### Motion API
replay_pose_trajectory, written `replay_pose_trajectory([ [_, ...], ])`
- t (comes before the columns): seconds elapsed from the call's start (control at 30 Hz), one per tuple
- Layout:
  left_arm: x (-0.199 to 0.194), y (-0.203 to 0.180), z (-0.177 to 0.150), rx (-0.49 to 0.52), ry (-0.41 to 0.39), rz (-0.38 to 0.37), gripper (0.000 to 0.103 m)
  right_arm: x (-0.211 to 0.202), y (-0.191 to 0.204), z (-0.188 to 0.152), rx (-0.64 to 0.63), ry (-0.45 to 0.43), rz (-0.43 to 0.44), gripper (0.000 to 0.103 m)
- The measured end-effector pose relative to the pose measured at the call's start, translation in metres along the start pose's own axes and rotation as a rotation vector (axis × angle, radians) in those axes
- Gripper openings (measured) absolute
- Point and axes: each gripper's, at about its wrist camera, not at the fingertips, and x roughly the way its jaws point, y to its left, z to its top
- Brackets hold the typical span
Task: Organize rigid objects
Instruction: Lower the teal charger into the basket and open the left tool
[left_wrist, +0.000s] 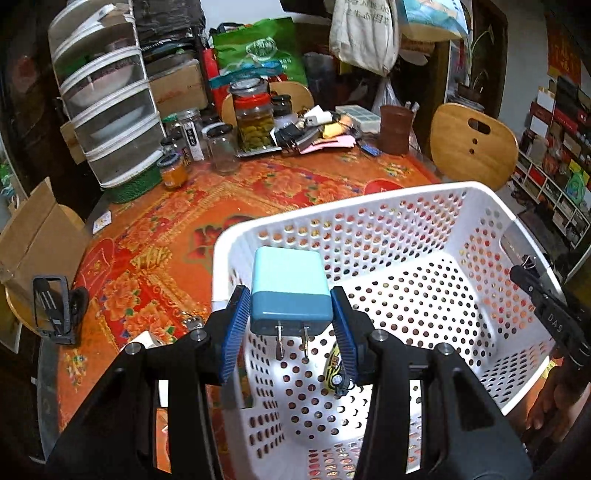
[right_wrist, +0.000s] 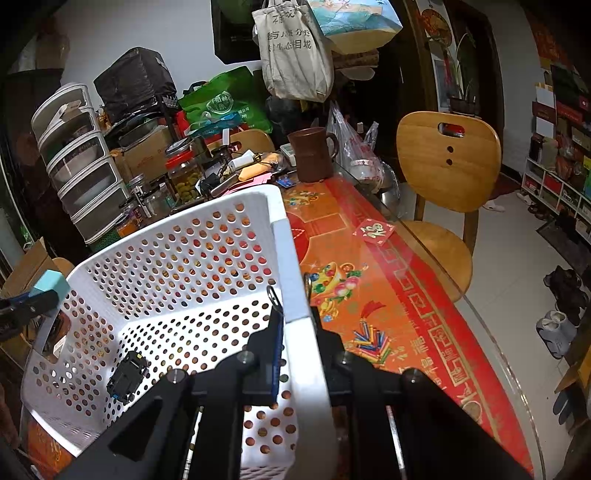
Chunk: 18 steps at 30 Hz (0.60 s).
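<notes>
Charger: two-tone blue plastic plug adapter, prongs toward the camera, lower centre of the left wrist view, above the basket's near-left rim.
Left gripper: blue ribbed pads clamped on the charger's sides.
Right gripper: jaws pinched on the basket's right wall, lower centre of the right wrist view.
Basket: white perforated plastic basket on the orange floral tablecloth.
Inside: small black-and-yellow object on the basket floor.

left wrist: above basket, facing table clutter | right wrist: close at basket's rim; both share basket
</notes>
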Motion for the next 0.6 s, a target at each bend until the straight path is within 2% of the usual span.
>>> replay_pose_trajectory([
  [0.3, 0.023, 0.006, -0.006, -0.002, 0.044, 0.006, 0.042, -0.001, 0.000, -0.002, -0.008, 0.001, 0.000, 0.010],
  [0.43, 0.022, 0.011, -0.006, -0.011, 0.029, 0.009, 0.043, -0.001, 0.001, -0.002, -0.009, 0.001, -0.002, 0.010],
  [0.5, 0.020, 0.013, -0.005, -0.010, 0.020, -0.005, 0.057, -0.001, 0.000, -0.003, -0.010, 0.002, -0.003, 0.010],
  [0.6, 0.017, 0.011, -0.005, -0.004, 0.015, -0.020, 0.064, -0.001, 0.001, -0.003, -0.019, 0.013, -0.009, 0.011],
])
